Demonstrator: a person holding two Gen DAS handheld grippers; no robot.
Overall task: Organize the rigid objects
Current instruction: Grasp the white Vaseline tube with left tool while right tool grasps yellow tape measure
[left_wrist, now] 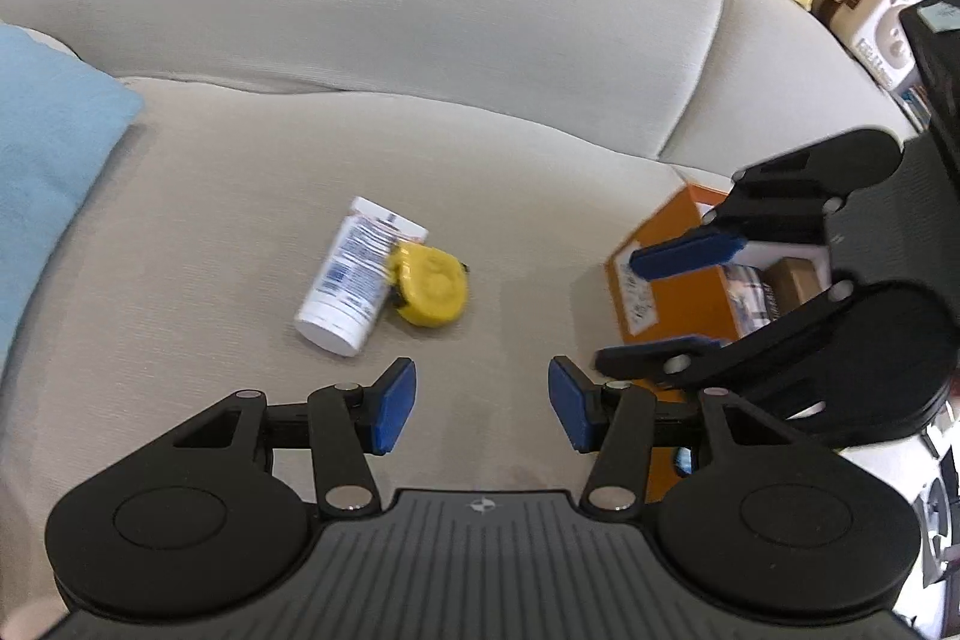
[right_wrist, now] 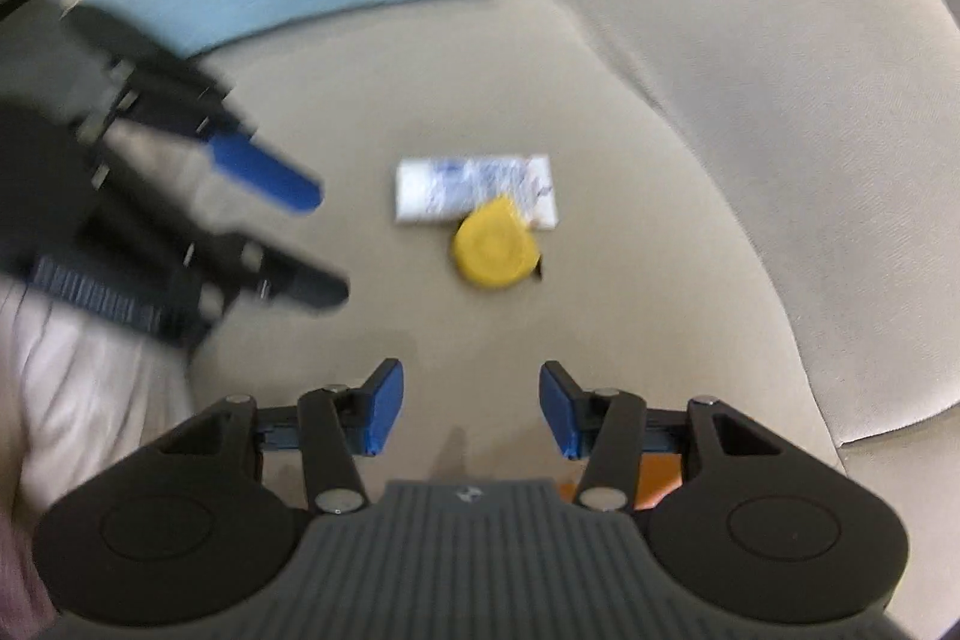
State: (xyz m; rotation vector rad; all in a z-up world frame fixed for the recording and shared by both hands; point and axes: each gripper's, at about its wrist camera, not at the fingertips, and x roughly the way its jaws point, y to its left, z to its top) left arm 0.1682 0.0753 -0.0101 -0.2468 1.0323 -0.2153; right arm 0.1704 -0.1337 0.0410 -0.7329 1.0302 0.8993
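The white bottle (left_wrist: 354, 280) and yellow tape measure (left_wrist: 433, 292) lie touching mid-seat on the sofa cushion (left_wrist: 180, 232), not yet put away. The orange box (left_wrist: 672, 280) at the cushion's right edge already holds some items. Left gripper (left_wrist: 482, 403) and right gripper (right_wrist: 467, 407) hover with fingers wide apart, holding nothing.

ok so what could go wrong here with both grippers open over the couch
1. The white bottle lies on its side touching the yellow tape measure; grabbing one may nudge the other, and the bottle could roll on the soft couch cushion.
2. The left gripper and right gripper sit close together near the orange box; they might collide.
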